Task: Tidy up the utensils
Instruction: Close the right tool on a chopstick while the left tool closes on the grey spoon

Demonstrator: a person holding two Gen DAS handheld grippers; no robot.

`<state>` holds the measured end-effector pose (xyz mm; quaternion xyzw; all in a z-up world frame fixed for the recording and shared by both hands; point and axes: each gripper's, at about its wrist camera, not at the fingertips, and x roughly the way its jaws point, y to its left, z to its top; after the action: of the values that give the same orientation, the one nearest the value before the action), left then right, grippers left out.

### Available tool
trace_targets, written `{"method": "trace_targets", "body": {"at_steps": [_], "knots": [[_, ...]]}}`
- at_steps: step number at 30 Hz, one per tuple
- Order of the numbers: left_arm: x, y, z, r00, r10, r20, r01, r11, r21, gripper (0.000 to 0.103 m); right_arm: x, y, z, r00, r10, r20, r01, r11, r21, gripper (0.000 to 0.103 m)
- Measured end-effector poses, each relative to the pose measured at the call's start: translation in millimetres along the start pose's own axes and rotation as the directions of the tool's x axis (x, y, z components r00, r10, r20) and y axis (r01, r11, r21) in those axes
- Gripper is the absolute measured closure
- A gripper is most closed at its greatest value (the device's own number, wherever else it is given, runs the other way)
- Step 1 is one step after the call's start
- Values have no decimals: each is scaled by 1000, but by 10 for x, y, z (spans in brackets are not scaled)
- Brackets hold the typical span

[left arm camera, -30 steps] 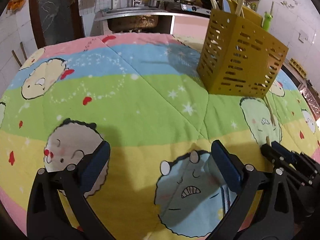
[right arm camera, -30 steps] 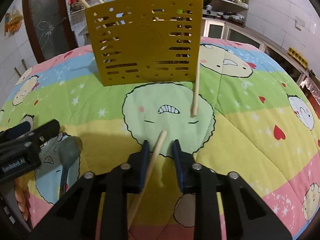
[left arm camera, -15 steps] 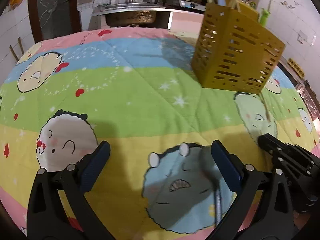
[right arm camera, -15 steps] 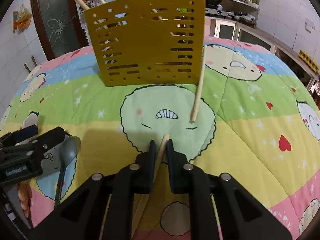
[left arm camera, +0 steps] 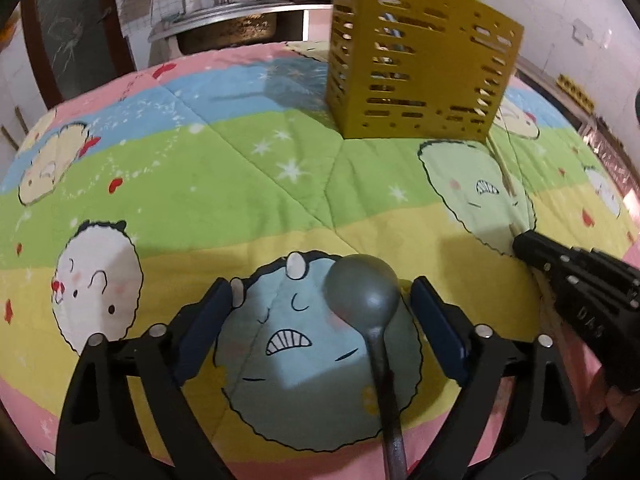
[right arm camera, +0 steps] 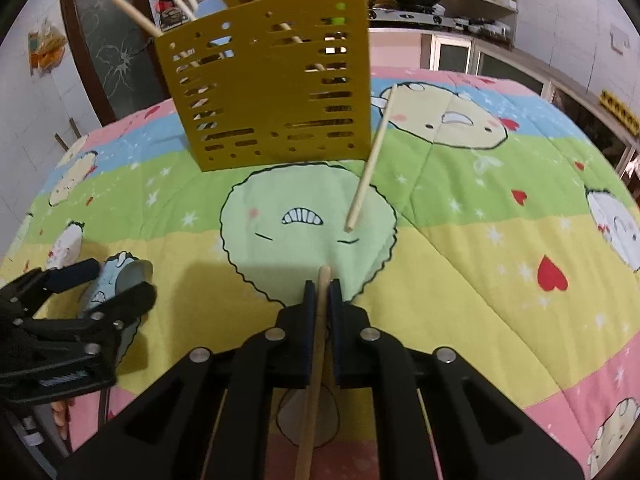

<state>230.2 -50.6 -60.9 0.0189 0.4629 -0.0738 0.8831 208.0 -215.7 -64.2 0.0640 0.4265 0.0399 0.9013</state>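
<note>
The right tongs are closed tight on a wooden chopstick; its tip comes out a little past the blue pads, and the rest of the stick runs back under the black frame toward the camera. The tongs sit low over the quilted cloth that covers the surface, at the near edge of a pale green cartoon face.

A second chopstick lies on this green face — its far end is beside the right corner of the yellow holder, but I cannot tell if it touches it. The holder is a perforated yellow box which stands upright on the cloth, and it already has several wooden chopsticks, a light blue utensil and a green one standing inside.

The left tongs are wide open and hold nothing. Between their two blue pads lies a grey spoon on a blue cartoon face, the bowl pointing away from the camera and the handle going back toward the bottom of the view. The spoon is nearer to the right pad, and neither pad touches it. In the left view the holder stands well apart, further up and to the right — and the right tongs show at the right edge.
</note>
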Motion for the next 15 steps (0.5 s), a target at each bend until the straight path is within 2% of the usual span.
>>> {"method": "trace_targets", "body": {"at_steps": [4, 6, 10, 12, 15], "knots": [[-12, -30, -2, 1000, -9, 5, 9, 1000, 3, 31, 1, -3, -12, 1000, -1, -1, 1, 1000, 13, 96], [-26, -48, -12, 1000, -10, 12, 9, 1000, 10, 42, -11, -1, -33, 1000, -5, 0, 5, 1000, 16, 96], [-12, -81, 7, 1000, -6, 12, 6, 1000, 17, 50, -23, 55, -54, 999, -40, 2, 40, 999, -8, 96], [-9, -73, 21, 1000, -10, 12, 10, 1000, 17, 59, -28, 75, -61, 999, -54, 4, 54, 998, -15, 96], [-3, -80, 30, 1000, -14, 14, 14, 999, 29, 65, -33, 92, -63, 998, -66, 9, 66, 998, -23, 96]]}}
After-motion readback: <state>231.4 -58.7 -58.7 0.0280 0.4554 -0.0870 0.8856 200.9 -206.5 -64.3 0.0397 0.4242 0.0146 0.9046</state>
